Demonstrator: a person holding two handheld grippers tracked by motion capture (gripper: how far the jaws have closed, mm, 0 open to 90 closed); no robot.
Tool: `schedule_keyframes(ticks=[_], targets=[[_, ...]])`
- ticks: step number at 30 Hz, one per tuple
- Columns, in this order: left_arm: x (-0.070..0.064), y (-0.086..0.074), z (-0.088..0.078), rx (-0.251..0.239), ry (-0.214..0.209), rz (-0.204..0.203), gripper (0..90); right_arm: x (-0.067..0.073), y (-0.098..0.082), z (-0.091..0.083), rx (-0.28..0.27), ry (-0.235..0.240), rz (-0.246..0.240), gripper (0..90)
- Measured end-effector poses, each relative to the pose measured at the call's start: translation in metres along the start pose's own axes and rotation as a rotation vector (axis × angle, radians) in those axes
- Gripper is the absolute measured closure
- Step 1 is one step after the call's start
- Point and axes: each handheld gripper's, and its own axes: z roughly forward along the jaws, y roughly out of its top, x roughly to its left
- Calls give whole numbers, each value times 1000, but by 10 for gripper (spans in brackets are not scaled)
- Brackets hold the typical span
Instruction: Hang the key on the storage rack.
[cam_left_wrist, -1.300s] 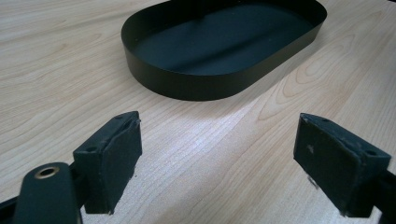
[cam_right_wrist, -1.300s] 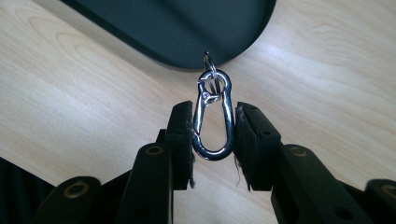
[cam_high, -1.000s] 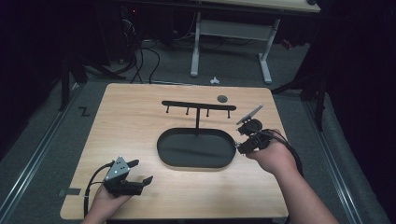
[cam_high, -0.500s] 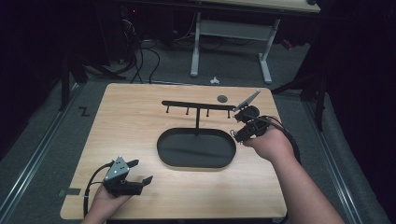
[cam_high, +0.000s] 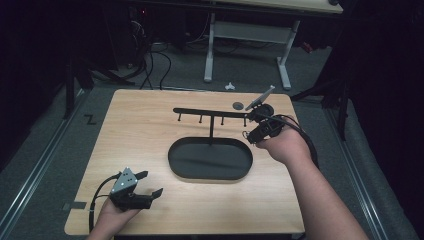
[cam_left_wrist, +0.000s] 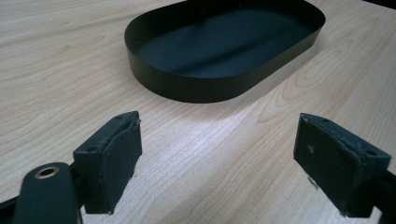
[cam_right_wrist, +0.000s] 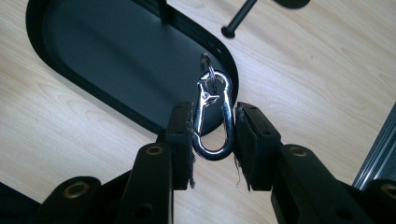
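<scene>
A silver snap hook (cam_right_wrist: 212, 116) with a small ring at its top sits clamped between the jaws of my right gripper (cam_right_wrist: 214, 140), above the rim of the black oval tray (cam_high: 210, 159), near the black hook rack (cam_high: 210, 112). My left gripper (cam_high: 150, 185) rests spread wide, holding nothing, at the wooden table's (cam_high: 140, 125) near-left corner.

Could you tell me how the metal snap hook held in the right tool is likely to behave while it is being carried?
The snap hook looks like rigid polished metal, so it probably won't flex, but it could slip between the pads. The right tool pinches only its lower sides, so it may pivot. Its small ring likely dangles freely.
</scene>
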Motion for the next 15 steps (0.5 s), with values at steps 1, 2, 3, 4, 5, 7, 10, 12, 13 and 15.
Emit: schedule_keyframes(ticks=[1, 2, 3, 4, 5, 7, 10, 12, 13, 15], targets=[[0, 0, 0, 2, -1, 0, 157, 0, 1, -1, -5, 3, 3, 683], [0, 0, 0, 2, -2, 1, 157, 0, 3, -1, -8, 2, -1, 683], [0, 0, 0, 0, -2, 1, 157, 1, 4, -2, -6, 1, 4, 683], [0, 0, 0, 0, -2, 1, 157, 1, 6, -3, -13, 3, 1, 683], [0, 0, 0, 0, -1, 0, 157, 1, 6, -3, -17, 6, 6, 683], [0, 0, -1, -2, -1, -2, 157, 1, 9, -5, -24, 3, 3, 683], [0, 0, -1, -4, -1, -3, 157, 0, 12, -7, -25, -4, 3, 683], [0, 0, 0, -2, -1, -2, 157, -1, 13, -8, -25, -10, 15, 683], [0, 0, 0, -1, -1, -3, 157, -2, 14, -7, -26, -11, 13, 683], [0, 0, 0, -1, -1, -2, 157, -4, 15, -7, -29, -13, 20, 683]])
